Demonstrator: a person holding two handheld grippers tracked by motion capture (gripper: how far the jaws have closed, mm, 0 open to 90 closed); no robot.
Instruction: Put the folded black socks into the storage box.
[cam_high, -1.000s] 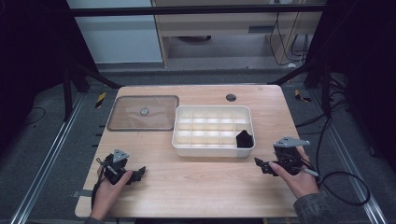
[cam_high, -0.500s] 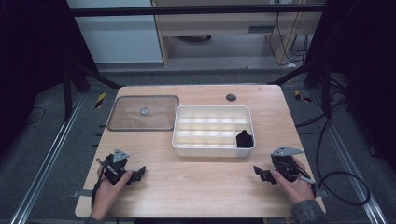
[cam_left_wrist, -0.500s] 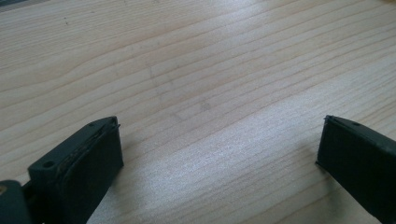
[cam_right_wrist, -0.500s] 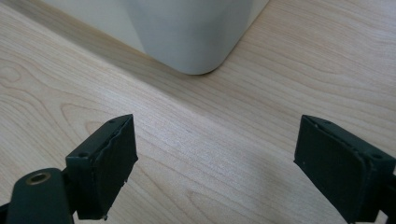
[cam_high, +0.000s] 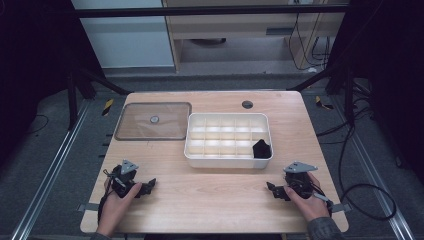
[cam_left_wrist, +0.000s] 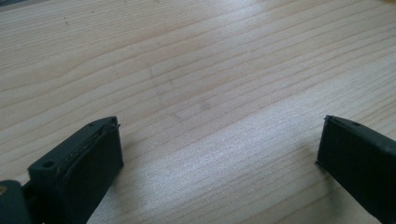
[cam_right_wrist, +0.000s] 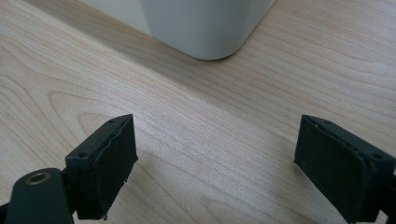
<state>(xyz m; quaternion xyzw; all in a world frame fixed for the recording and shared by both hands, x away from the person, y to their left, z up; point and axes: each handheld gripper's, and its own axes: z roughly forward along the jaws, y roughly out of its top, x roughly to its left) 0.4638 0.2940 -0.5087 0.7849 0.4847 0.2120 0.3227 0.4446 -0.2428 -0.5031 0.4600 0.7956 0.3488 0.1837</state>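
1. Left claw (cam_high: 150, 186): jaws apart, empty, low over the pale wooden worktop (cam_high: 210, 200).
2. Right claw (cam_high: 272, 190): jaws apart, empty, near the white compartmented plastic tray (cam_high: 227, 159), which holds a small black object (cam_high: 261, 148) in its right corner compartment.

No text, label, brand, number or sign can be read anywhere in these views. The wooden tabletop (cam_high: 210, 200) shows only bare grain, the white compartment tray (cam_high: 228, 161) has plain walls, and the clear lid (cam_high: 135, 121) beside it carries no lettering that can be made out. The yellow-and-black striped markings (cam_high: 107, 106) on the floor beside the tabletop are a hazard pattern with no words or digits on them, and the black pads of the tongs in both gripper views bear no print.
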